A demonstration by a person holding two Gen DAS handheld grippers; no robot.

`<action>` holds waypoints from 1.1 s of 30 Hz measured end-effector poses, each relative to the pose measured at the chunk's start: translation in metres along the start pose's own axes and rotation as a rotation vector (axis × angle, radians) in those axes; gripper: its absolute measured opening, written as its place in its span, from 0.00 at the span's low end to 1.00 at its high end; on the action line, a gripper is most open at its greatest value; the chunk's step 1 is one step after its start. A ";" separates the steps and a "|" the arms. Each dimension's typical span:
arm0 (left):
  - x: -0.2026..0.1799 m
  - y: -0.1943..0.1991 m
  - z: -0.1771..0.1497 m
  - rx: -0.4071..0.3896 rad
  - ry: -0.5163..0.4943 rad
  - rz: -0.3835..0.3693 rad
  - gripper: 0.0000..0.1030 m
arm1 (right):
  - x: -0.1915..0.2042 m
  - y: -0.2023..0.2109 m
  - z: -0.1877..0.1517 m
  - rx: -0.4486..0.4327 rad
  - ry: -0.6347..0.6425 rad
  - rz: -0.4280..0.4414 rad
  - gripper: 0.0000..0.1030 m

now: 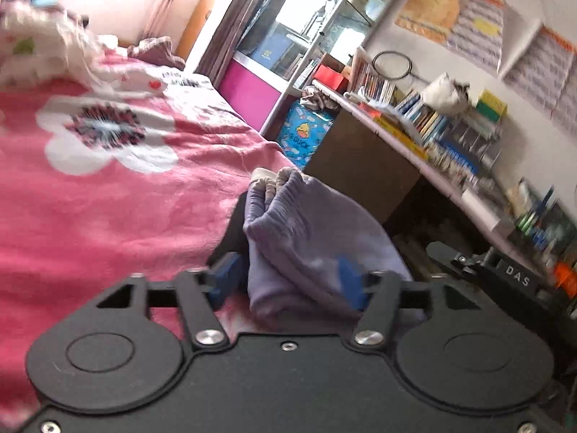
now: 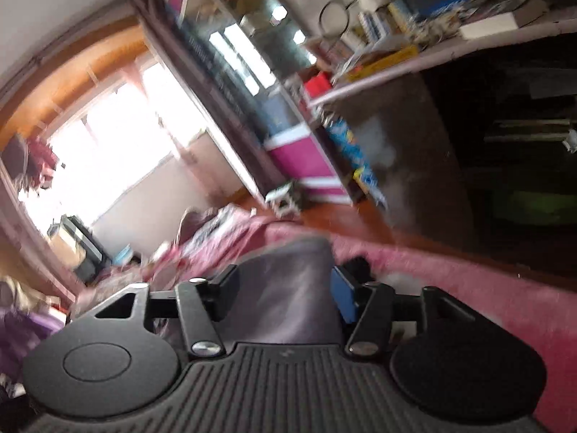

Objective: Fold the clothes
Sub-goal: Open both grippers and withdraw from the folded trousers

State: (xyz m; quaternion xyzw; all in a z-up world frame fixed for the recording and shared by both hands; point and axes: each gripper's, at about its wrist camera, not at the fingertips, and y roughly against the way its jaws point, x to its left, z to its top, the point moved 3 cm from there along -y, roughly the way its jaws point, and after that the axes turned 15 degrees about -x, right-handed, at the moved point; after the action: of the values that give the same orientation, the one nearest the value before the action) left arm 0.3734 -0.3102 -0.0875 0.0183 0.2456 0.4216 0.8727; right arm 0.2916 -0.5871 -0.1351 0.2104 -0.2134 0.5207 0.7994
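Purple garment (image 1: 306,238), one piece, pinched by two grippers: left gripper (image 1: 288,281), right gripper (image 2: 285,296).

My right wrist view is motion-smeared, so the far shelves (image 2: 414,25) are unreadable. Purple garment (image 1: 306,245) hides my left jaws' inner faces, and its lower part runs behind the gripper body.

Pink floral bedsheet (image 1: 144,198), cluttered desk w/ books (image 1: 414,133), duck box (image 1: 306,133)

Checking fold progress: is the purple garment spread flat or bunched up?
Bunched up. The purple garment sits gathered in folds between the left gripper fingers, above the pink bedspread, not flat.
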 end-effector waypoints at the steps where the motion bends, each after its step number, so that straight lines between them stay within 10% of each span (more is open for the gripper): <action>1: -0.004 0.006 0.002 0.005 -0.017 0.012 0.70 | 0.002 0.006 -0.001 0.024 0.007 -0.003 0.58; 9: -0.027 0.044 0.015 0.042 -0.141 0.101 1.00 | 0.048 0.058 0.007 0.136 0.111 -0.022 0.84; 20: -0.084 0.087 0.006 -0.007 -0.391 0.251 1.00 | 0.039 0.122 0.008 0.145 0.109 -0.073 0.97; 33: -0.118 0.108 0.001 0.041 -0.464 0.253 1.00 | 0.035 0.164 0.029 0.131 0.118 -0.091 1.00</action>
State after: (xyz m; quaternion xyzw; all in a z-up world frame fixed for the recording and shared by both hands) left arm 0.2339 -0.3287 -0.0116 0.1629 0.0435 0.5069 0.8454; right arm 0.1497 -0.5169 -0.0733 0.2406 -0.1218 0.5081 0.8180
